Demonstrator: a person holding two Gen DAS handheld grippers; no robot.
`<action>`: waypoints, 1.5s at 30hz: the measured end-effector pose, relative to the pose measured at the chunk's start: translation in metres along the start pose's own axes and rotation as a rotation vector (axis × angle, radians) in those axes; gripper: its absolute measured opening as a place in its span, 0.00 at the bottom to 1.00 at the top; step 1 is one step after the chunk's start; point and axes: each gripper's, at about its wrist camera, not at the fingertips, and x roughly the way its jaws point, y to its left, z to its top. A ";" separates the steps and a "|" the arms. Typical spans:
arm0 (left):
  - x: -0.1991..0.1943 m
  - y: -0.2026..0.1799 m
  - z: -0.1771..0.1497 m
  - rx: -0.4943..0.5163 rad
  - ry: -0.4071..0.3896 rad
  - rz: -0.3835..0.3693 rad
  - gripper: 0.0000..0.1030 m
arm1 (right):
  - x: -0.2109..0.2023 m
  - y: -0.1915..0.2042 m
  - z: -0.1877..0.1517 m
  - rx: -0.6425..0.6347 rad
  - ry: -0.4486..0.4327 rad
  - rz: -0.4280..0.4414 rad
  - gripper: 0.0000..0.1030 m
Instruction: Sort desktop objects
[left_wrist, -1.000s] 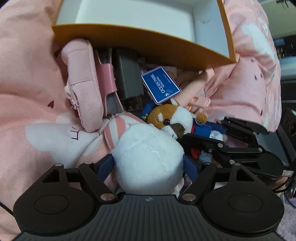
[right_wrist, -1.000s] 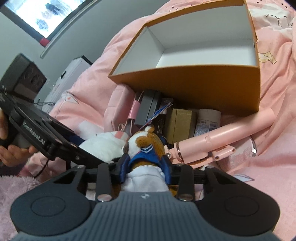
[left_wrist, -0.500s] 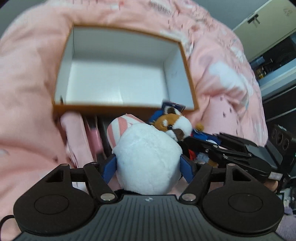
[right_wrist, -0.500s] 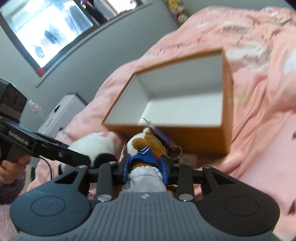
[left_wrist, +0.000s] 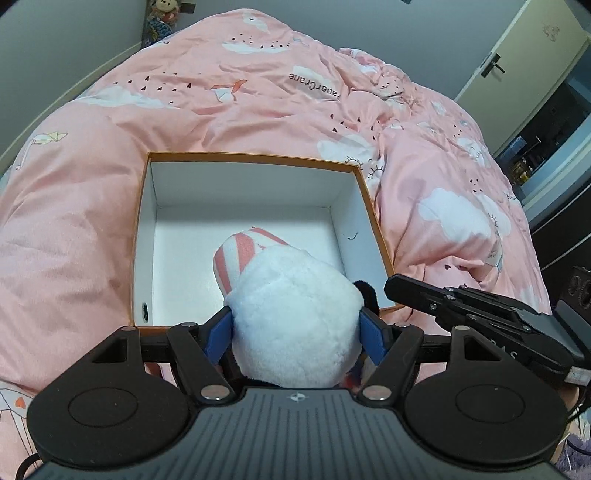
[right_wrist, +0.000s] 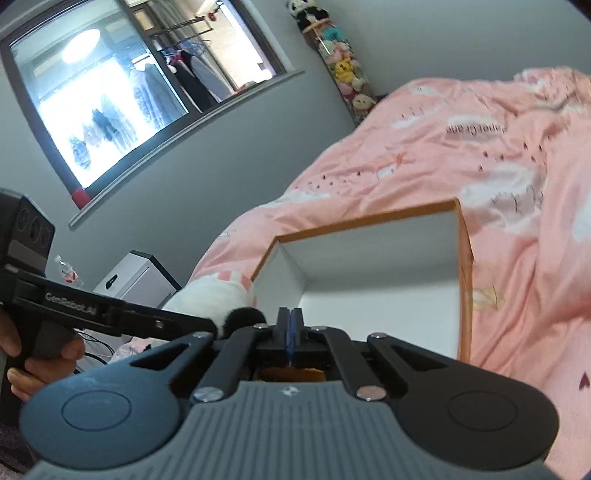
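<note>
My left gripper (left_wrist: 297, 325) is shut on a white plush toy (left_wrist: 295, 317) with a pink-striped part, held over the near edge of an open orange box (left_wrist: 251, 158) with a white inside. The toy also shows in the right wrist view (right_wrist: 210, 299). My right gripper (right_wrist: 290, 328) has its blue pads pressed together with nothing visible between them; a bit of brown shows under its body. It sits at the box's near edge (right_wrist: 369, 221). The right gripper's fingers also show in the left wrist view (left_wrist: 417, 291), beside the plush. The fox plush is not visible.
The box lies on a pink bed cover (left_wrist: 258, 92) with cloud prints. A window (right_wrist: 129, 92), a white cabinet (right_wrist: 136, 273) and a column of plush toys (right_wrist: 343, 70) stand along the grey wall. A hand (right_wrist: 44, 354) holds the left gripper's handle.
Both grippers rose and moved forward over the box. The right gripper no longer shows the fox plush between its pads, which are now pressed together. The left still holds the white plush.
</note>
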 end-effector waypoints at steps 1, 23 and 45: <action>-0.002 0.003 0.001 0.000 -0.003 -0.001 0.80 | 0.001 0.003 0.002 -0.018 -0.003 -0.006 0.00; 0.019 -0.002 -0.048 0.055 0.165 -0.029 0.80 | 0.001 -0.035 -0.046 -0.101 0.299 -0.091 0.41; 0.031 0.001 -0.058 0.066 0.213 -0.034 0.80 | 0.048 0.001 -0.053 -0.679 0.592 -0.113 0.53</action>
